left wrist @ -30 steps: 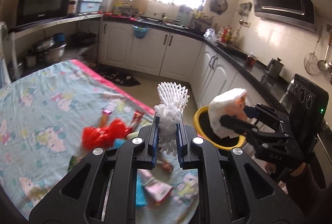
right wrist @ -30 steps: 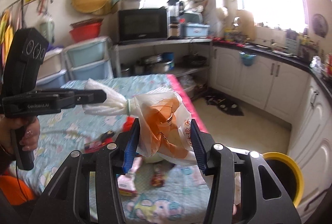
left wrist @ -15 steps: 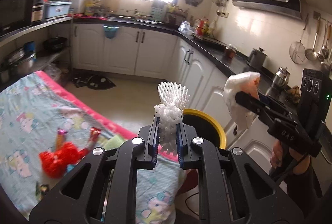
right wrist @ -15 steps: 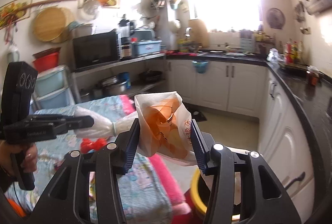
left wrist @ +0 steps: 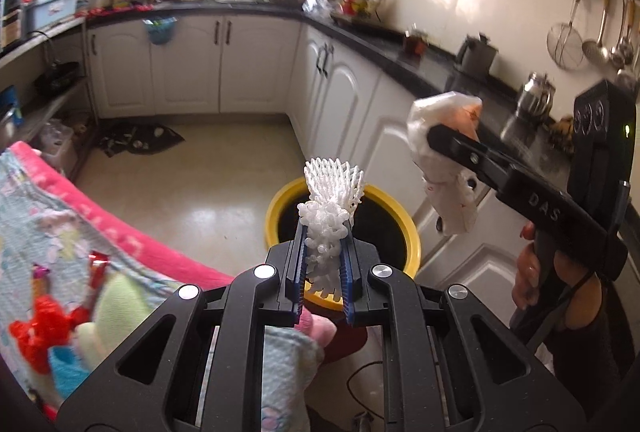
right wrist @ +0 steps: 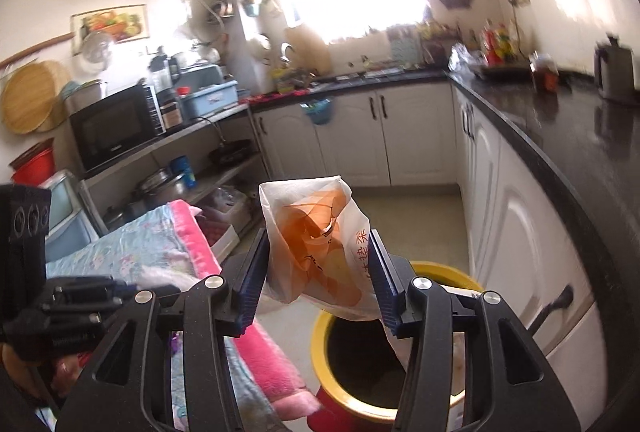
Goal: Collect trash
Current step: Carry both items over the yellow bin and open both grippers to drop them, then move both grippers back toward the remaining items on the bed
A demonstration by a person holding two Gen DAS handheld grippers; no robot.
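Surface (left wrist: 60,232), cloth-covered, pink-edged: red (left wrist: 38,328) and pale green (left wrist: 116,316) scraps near its right edge. Left hand-held gripper (left wrist: 325,264): clenched on white foam net (left wrist: 332,200), above yellow bin (left wrist: 412,232) on the floor. Right hand-held gripper (right wrist: 318,272): clamped on plastic bag (right wrist: 320,244) with orange contents, above the bin's rim.
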